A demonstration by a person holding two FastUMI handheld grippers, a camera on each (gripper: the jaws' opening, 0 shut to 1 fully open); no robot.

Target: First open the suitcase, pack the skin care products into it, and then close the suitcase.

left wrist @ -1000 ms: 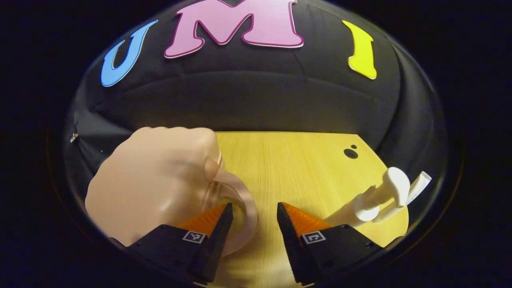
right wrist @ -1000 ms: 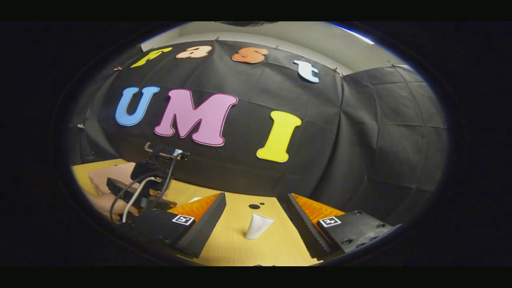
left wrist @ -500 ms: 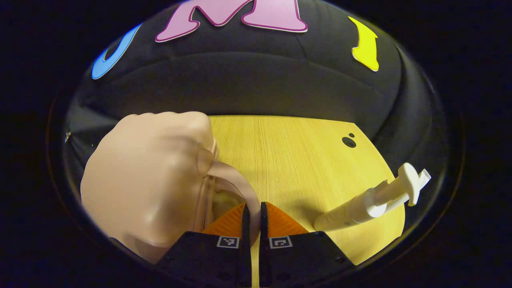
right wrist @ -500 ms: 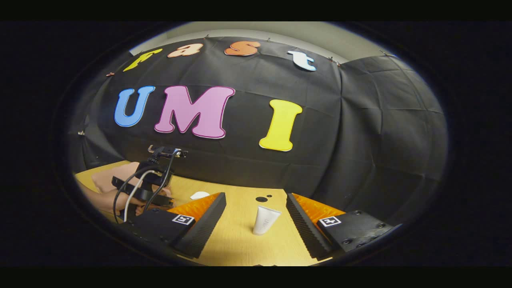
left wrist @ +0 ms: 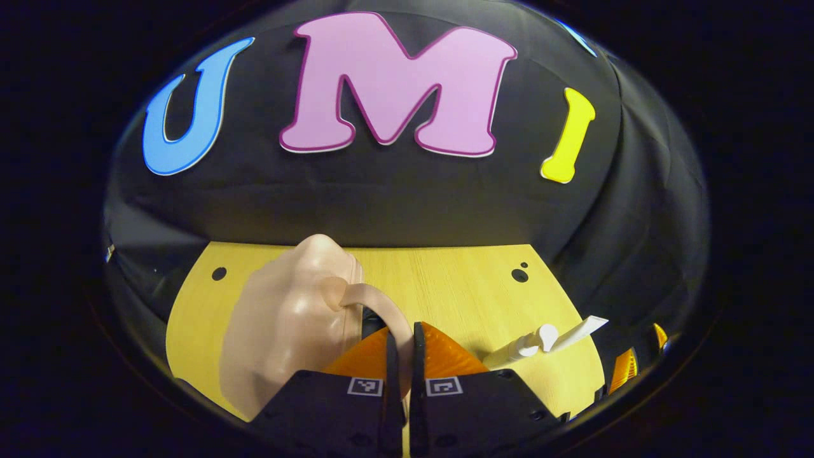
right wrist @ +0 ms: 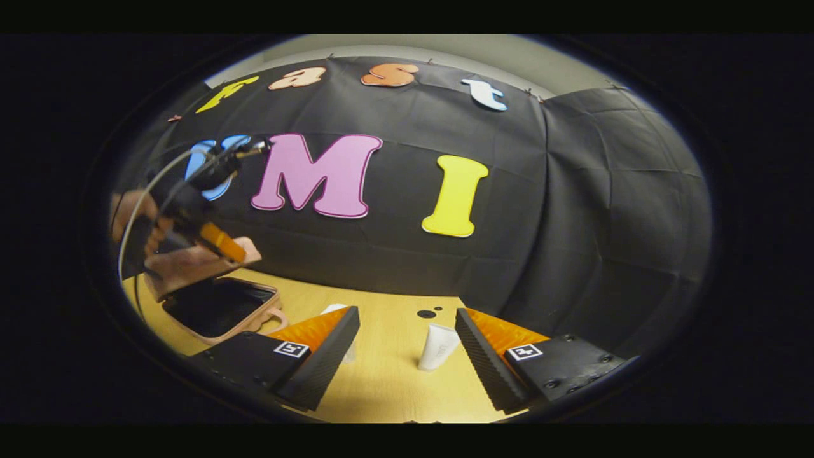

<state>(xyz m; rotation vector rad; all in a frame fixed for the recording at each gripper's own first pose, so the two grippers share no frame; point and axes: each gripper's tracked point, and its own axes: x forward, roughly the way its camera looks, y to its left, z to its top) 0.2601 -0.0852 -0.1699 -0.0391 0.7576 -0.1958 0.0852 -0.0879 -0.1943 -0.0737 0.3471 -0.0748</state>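
Note:
A small pink suitcase (right wrist: 216, 321) lies at the left of the wooden table (right wrist: 388, 381), its dark inside showing. Its lid (right wrist: 194, 262) is tilted up and appears close by (left wrist: 286, 327) in the left gripper view. My left gripper (left wrist: 402, 332) is shut on the lid's pink handle (left wrist: 381, 304); the same left gripper (right wrist: 219, 240) and a hand (right wrist: 130, 213) hold the lid up in the right gripper view. A white tube (right wrist: 437, 346) lies on the table ahead of my right gripper (right wrist: 407, 353), which is open and holds nothing. A white pump bottle (left wrist: 518, 348) and the tube (left wrist: 580, 329) lie right of the suitcase.
The black cloth wall (right wrist: 572, 222) closes the back and right of the table. Two small dark holes (right wrist: 425, 313) sit in the tabletop near its far edge. The other gripper's fingers (left wrist: 626, 370) peek in at the lower right of the left gripper view.
My left gripper went from open to shut on the lid's handle, then rose and swung the lid up. The right gripper stayed open and hardly moved.

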